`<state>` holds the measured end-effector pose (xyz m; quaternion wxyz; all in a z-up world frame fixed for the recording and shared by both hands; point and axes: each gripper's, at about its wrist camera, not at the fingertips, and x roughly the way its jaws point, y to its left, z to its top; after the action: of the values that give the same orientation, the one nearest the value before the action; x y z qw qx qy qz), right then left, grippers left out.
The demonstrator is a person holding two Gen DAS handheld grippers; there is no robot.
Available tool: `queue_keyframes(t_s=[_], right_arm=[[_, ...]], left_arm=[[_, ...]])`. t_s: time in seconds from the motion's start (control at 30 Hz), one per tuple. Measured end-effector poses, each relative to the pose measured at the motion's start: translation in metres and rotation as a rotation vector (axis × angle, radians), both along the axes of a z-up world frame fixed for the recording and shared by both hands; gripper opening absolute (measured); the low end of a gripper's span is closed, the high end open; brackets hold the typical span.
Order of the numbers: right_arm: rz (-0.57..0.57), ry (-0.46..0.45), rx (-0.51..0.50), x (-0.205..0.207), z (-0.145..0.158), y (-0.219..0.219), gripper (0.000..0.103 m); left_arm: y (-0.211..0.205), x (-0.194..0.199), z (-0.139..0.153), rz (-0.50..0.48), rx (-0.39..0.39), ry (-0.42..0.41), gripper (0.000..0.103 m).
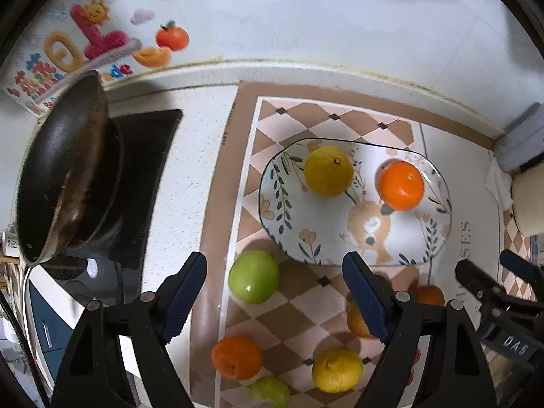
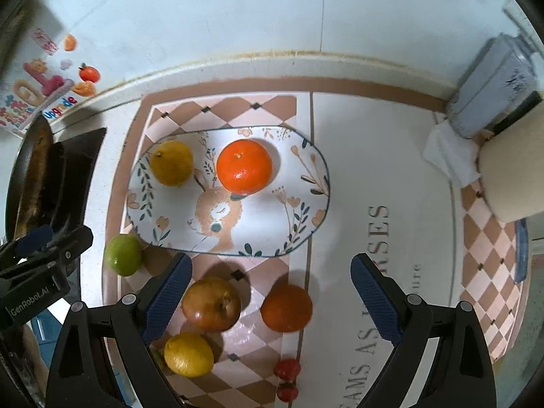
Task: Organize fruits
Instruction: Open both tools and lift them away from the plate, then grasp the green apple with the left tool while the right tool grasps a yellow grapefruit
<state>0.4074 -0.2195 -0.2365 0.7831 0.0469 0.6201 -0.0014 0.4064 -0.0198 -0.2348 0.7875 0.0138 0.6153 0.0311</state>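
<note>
1. Patterned in pink and tan checks, a mat (image 2: pixel 265 336) covers a white counter (image 1: pixel 190 170); an oval plate (image 2: pixel 265 234) with a rabbit and leaf print lies on it.
2. On the plate, a yellow lemon (image 2: pixel 171 162) sits at 10 o'clock and an orange (image 2: pixel 244 166) at 12 o'clock, close together but not touching.
3. Off the plate, a green apple (image 2: pixel 123 254) rests just past its 8 o'clock edge.
4. Toward 6 o'clock from the plate lie a brownish apple (image 2: pixel 211 303), a second orange (image 2: pixel 286 307) and a second lemon (image 2: pixel 188 354); two small red fruits (image 2: pixel 287 379) lie nearer the camera.
5. Left gripper (image 1: pixel 275 294) hangs above the mat, its blue-padded fingers spread wide, holding nothing; the green apple lies between them in view.
6. Right gripper (image 2: pixel 272 295) is likewise spread wide and empty above the loose fruit.
7. At 9 o'clock, a dark frying pan (image 1: pixel 64 176) stands on a black stove (image 1: pixel 149 156).
</note>
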Motion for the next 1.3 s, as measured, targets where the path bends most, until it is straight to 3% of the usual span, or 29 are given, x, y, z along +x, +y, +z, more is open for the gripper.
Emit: queue_keyframes(t_s=[0.47, 0.73, 0.87, 0.9, 0.93, 0.97, 1.1, 1.3], right_arm=[[0.02, -0.174, 0.017, -0.072, 0.092, 0.012, 0.096], [0.021, -0.186, 0.081, -0.093, 0.102, 0.014, 0.096], [0.04, -0.104, 0.131, -0.093, 0.072, 0.021, 0.096], [0.047, -0.068, 0.152, -0.093, 0.058, 0.023, 0.096], [0.053, -0.037, 0.168, -0.091, 0.047, 0.024, 0.096], [0.056, 0.01, 0.189, -0.09, 0.031, 0.027, 0.096], [0.083, 0.215, 0.281, -0.089, -0.041, 0.044, 0.096], [0.102, 0.336, 0.328, -0.09, -0.107, 0.073, 0.093]], left_arm=[[0.0, -0.068, 0.078, -0.044, -0.026, -0.169, 0.082], [0.002, -0.094, 0.089, -0.022, -0.069, -0.174, 0.082], [0.013, -0.098, 0.074, -0.002, -0.081, -0.135, 0.082], [0.017, -0.097, 0.066, 0.006, -0.072, -0.112, 0.087], [0.02, -0.097, 0.059, 0.008, -0.072, -0.158, 0.091], [0.025, -0.096, 0.047, 0.017, -0.069, -0.128, 0.095], [0.044, -0.097, 0.001, 0.066, -0.06, -0.014, 0.095], [0.065, -0.113, -0.061, 0.145, -0.088, 0.147, 0.095]])
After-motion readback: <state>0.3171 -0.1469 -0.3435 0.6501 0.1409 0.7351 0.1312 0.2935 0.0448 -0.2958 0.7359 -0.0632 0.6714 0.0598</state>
